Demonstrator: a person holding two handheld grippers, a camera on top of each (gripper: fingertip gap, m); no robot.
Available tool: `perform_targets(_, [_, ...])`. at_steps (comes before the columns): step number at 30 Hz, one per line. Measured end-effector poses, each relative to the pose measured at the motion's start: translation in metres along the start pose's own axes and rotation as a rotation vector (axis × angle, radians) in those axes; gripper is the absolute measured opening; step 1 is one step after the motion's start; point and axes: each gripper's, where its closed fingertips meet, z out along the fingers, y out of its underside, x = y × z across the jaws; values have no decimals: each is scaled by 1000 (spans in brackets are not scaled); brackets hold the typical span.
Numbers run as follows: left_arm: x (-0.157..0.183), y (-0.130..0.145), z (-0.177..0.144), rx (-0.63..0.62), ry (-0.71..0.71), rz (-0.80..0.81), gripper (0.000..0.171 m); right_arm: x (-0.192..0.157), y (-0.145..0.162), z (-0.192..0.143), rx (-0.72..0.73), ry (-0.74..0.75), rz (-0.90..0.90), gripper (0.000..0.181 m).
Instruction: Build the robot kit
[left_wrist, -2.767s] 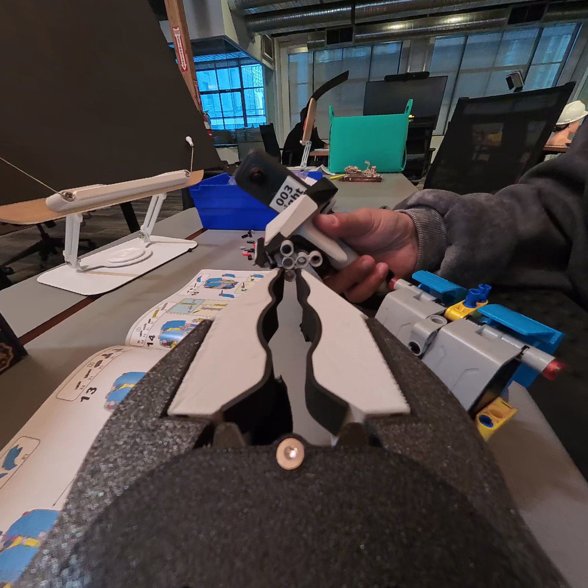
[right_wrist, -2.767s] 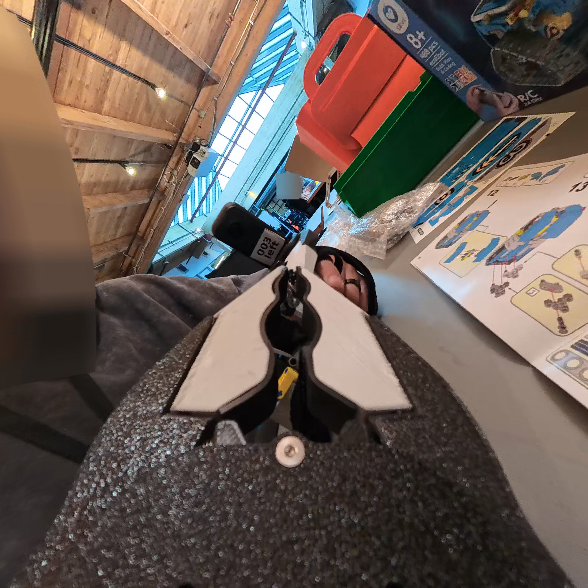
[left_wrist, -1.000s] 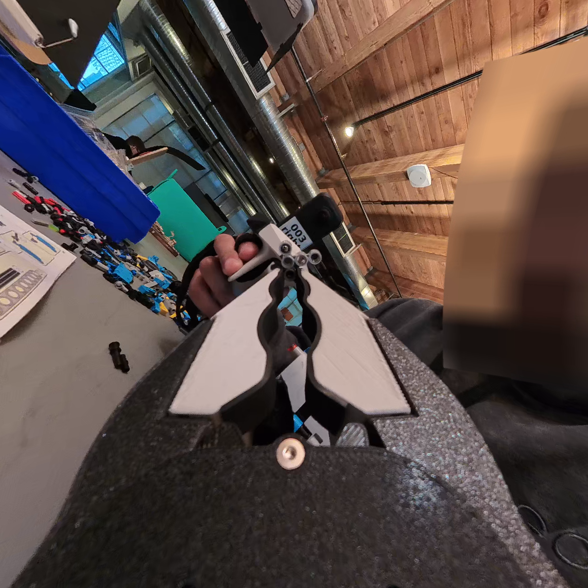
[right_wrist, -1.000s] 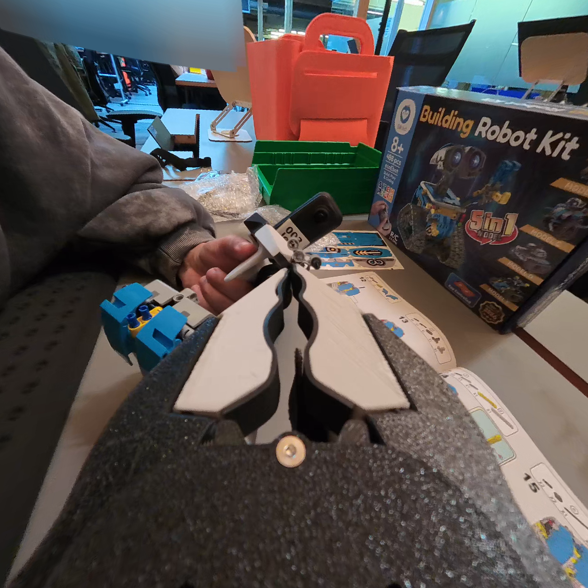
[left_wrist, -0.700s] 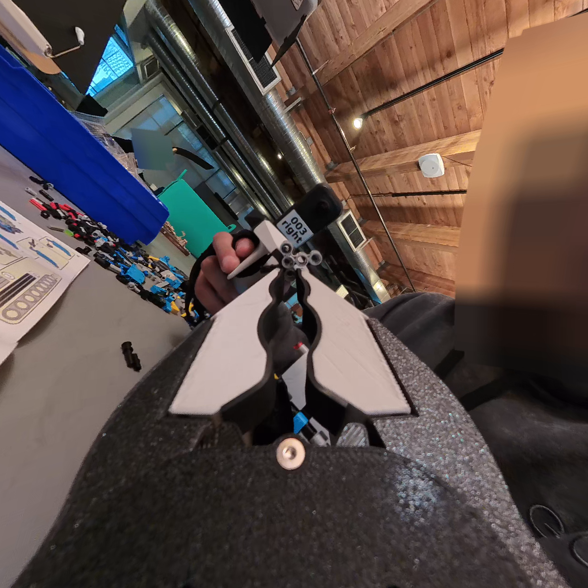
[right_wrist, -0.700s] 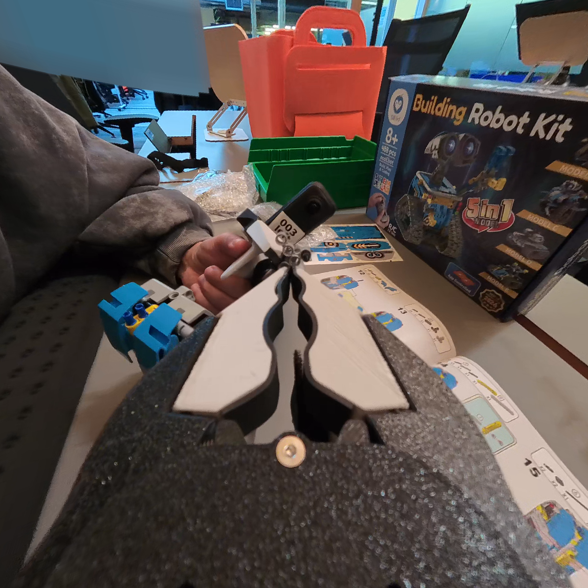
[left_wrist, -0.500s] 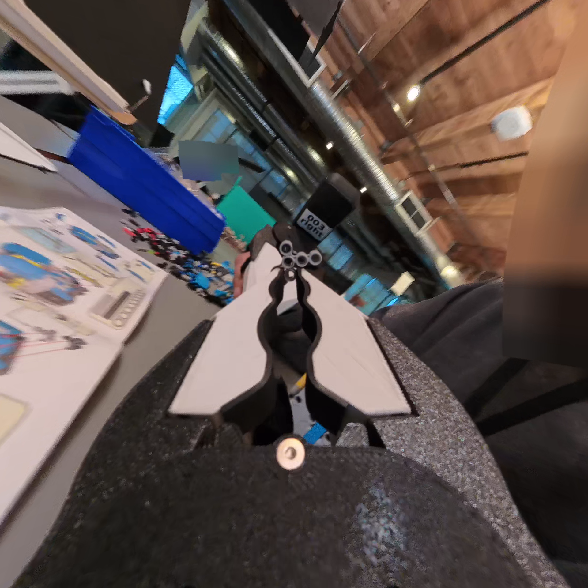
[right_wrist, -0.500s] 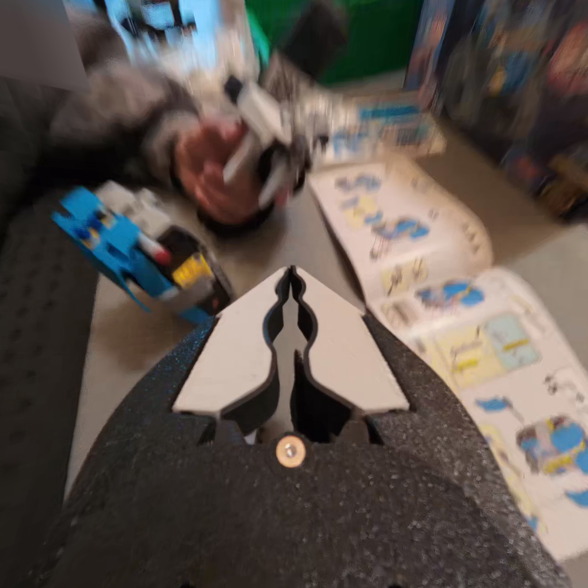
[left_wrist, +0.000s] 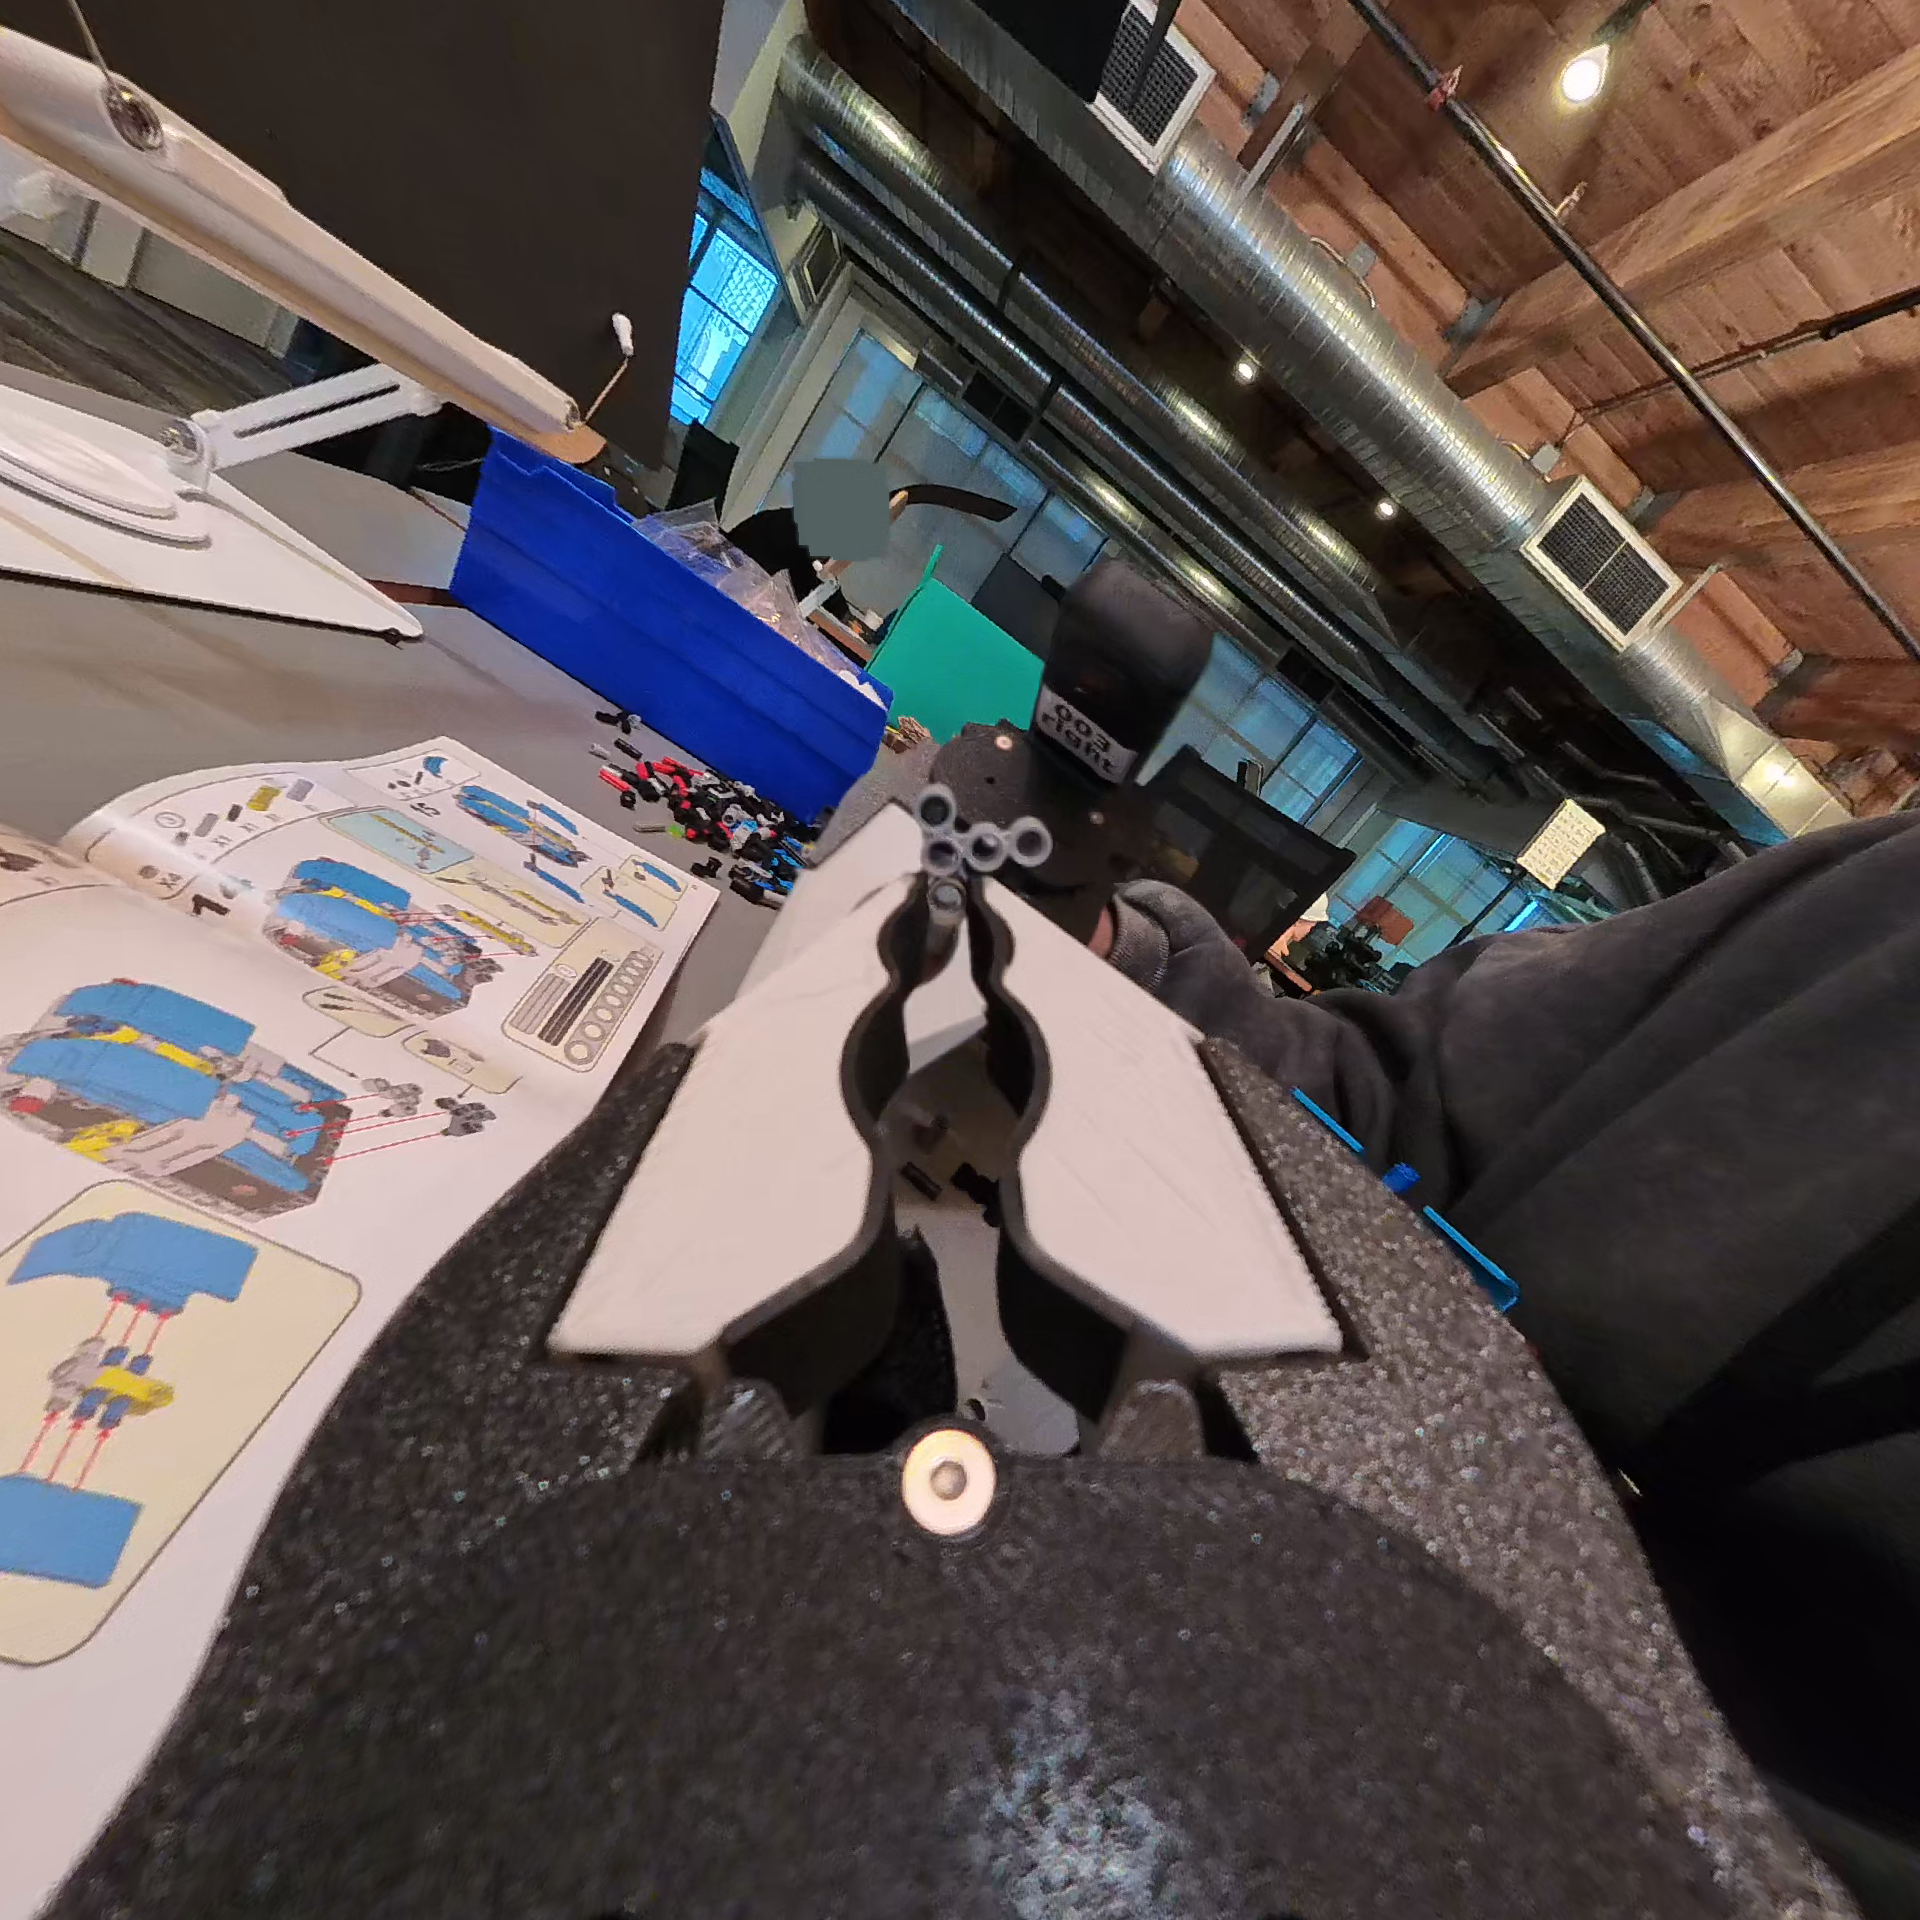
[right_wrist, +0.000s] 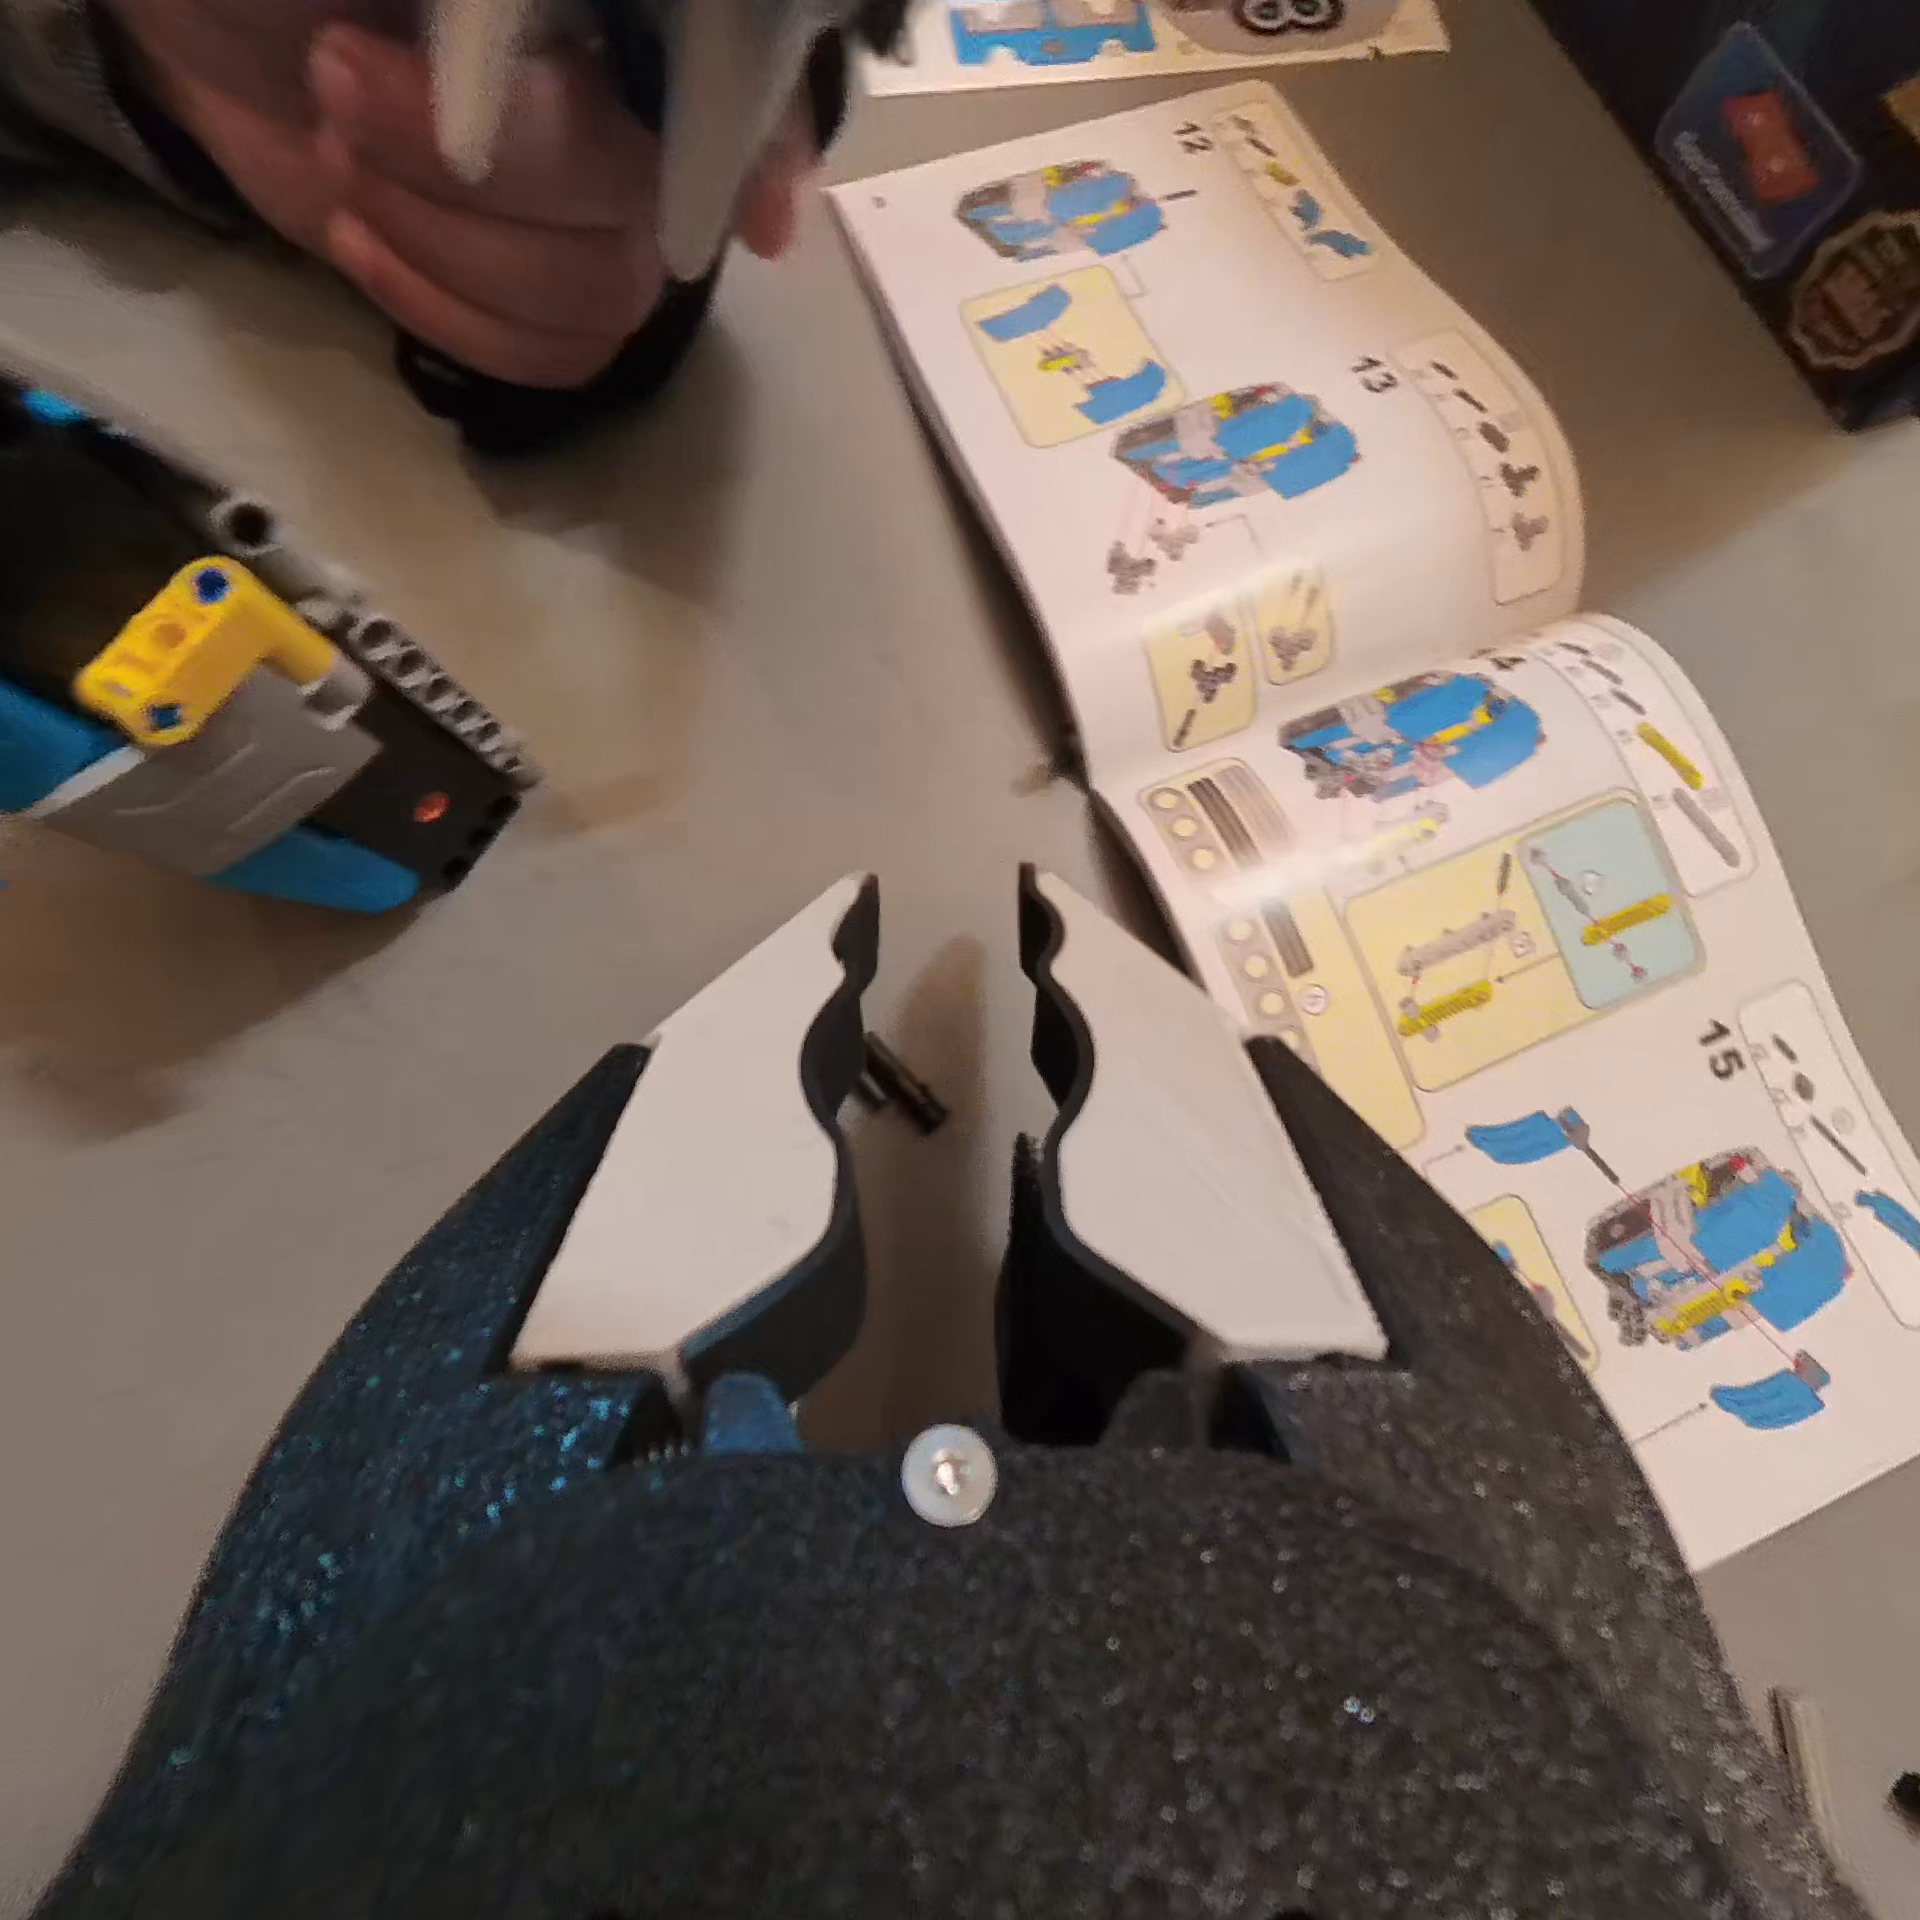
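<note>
Left gripper (left_wrist: 943, 891) pinches a small grey piece with round holes (left_wrist: 977, 844), held up above the open picture booklet (left_wrist: 343, 997). Right gripper (right_wrist: 948, 902) has its fingers apart over the grey table (right_wrist: 727, 644); a little black pin (right_wrist: 902, 1091) lies between them.

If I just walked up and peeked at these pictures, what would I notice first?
Probably the left claw, shut on a little grey piece with round holes held up in the air. Next, the right claw is open just above the table, with a small black pin lying between its fingers. Beside it on the right lies an open instruction booklet, and on the left a blue, grey and yellow toy model.
</note>
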Motion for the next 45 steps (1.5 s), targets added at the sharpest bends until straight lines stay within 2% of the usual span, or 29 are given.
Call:
perform_targets(5, [-1,0,0,1,-7,6,7,13,-11,8,57,3,75,27])
perform_targets(8, [-1,0,0,1,-8,6,7,7,-12,17,32,-18,75,27])
perform_targets(13, [0,2,1,-6,-3,3,7,11,-3,21,-28,29,53,23])
perform_targets(29, [2,5,3,-24,10,3,7,9,-6,36,-30,-12,91,17])
perform_targets(32, [2,5,3,-24,11,2,6,2,-6,36,-34,-35,62,5])
perform_targets(35, [2,5,3,-23,12,0,6,2,-4,33,-40,-12,-9,7])
perform_targets(45, [2,5,3,-23,14,-4,7,5,-2,22,-9,-9,137,12])
